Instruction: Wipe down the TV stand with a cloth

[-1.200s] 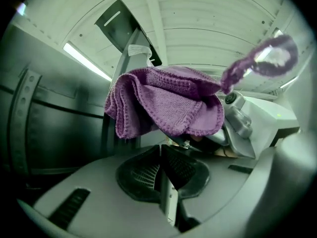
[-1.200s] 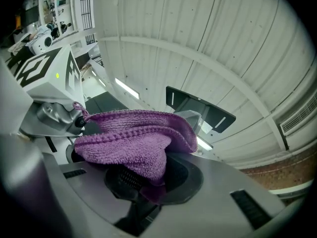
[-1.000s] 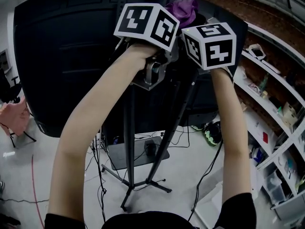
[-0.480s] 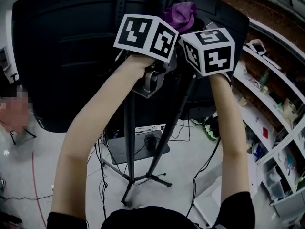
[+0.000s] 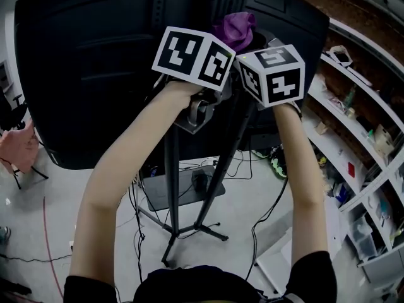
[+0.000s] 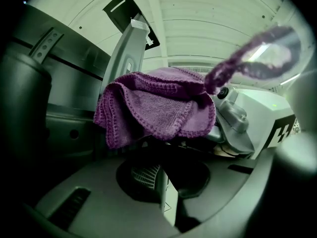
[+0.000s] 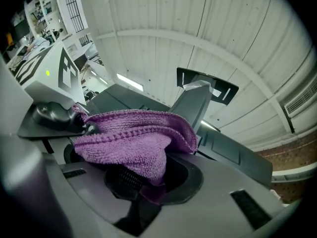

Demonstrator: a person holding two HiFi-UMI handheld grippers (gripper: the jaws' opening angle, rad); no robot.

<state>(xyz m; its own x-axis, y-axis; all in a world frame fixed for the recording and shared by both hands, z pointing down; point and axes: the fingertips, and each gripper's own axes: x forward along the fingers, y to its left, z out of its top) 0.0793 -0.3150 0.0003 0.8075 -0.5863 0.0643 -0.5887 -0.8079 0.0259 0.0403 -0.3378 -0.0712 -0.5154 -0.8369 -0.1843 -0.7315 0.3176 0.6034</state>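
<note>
The purple cloth (image 5: 237, 27) is bunched high up against the black back of the TV (image 5: 95, 62), above the tripod TV stand (image 5: 172, 194). Both arms are raised, and the two marker cubes sit side by side, left (image 5: 192, 55) and right (image 5: 274, 74). In the right gripper view the right gripper (image 7: 148, 182) is shut on a hanging corner of the cloth (image 7: 133, 138). The cloth's other end comes out of the left gripper's dark tip (image 7: 57, 115). In the left gripper view the cloth (image 6: 158, 108) covers the left gripper (image 6: 153, 148), whose fingertips are hidden in shadow.
White shelves (image 5: 353, 137) with small items run along the right wall. Cables (image 5: 139, 232) and a dark plate (image 5: 183, 201) lie on the floor by the tripod feet. Shoes (image 5: 278, 166) sit behind it. A pink garment (image 5: 19, 153) hangs at far left.
Both grippers and the cloth sit a little lower in the head view, and the cubes are slightly closer together. The hold on the cloth looks unchanged.
</note>
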